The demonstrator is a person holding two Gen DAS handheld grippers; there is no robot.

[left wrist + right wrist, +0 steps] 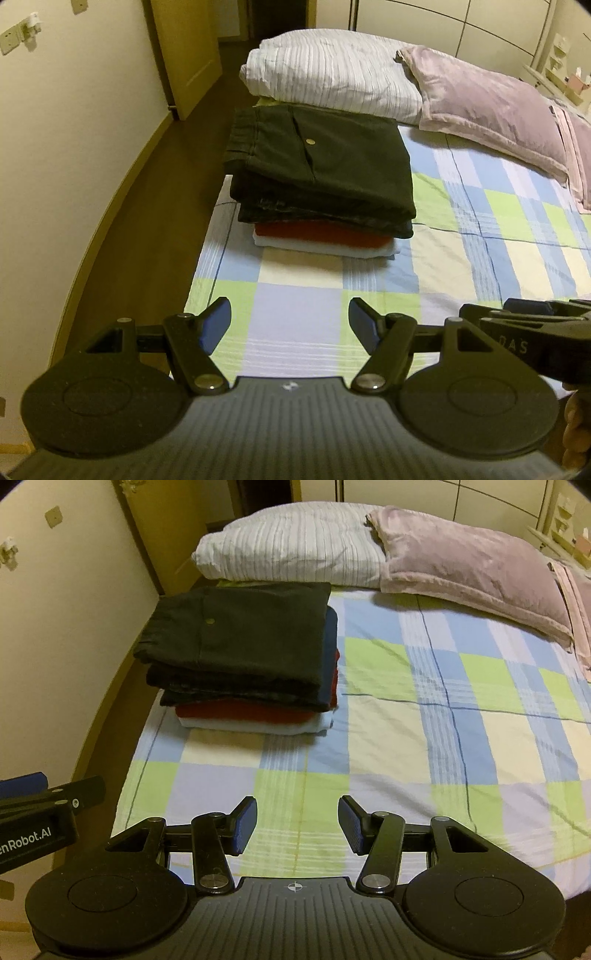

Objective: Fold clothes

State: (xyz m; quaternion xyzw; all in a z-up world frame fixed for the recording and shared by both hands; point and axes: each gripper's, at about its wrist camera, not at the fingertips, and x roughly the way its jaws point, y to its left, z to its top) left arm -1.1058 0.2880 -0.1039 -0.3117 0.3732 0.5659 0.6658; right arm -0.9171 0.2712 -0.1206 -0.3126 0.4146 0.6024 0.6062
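Observation:
A stack of folded clothes (317, 177) (243, 657) rests on the checked bedsheet (461, 258) (443, 731) near the bed's left edge. Dark trousers with a brass button lie on top, then other dark pieces, a red garment (321, 234) (243, 712) and a white one at the bottom. My left gripper (290, 325) hovers open over the near part of the sheet, well short of the stack, with nothing between its blue pads. My right gripper (297, 823) is likewise open and empty, to the right of the left one. Each tool shows at the other view's side edge.
A white striped pillow (332, 70) (291, 542) and a mauve pillow (491, 107) (469, 561) lie at the head of the bed behind the stack. A wall (55, 147) and a strip of dark floor (155, 184) run along the bed's left side. A door (188, 48) stands beyond.

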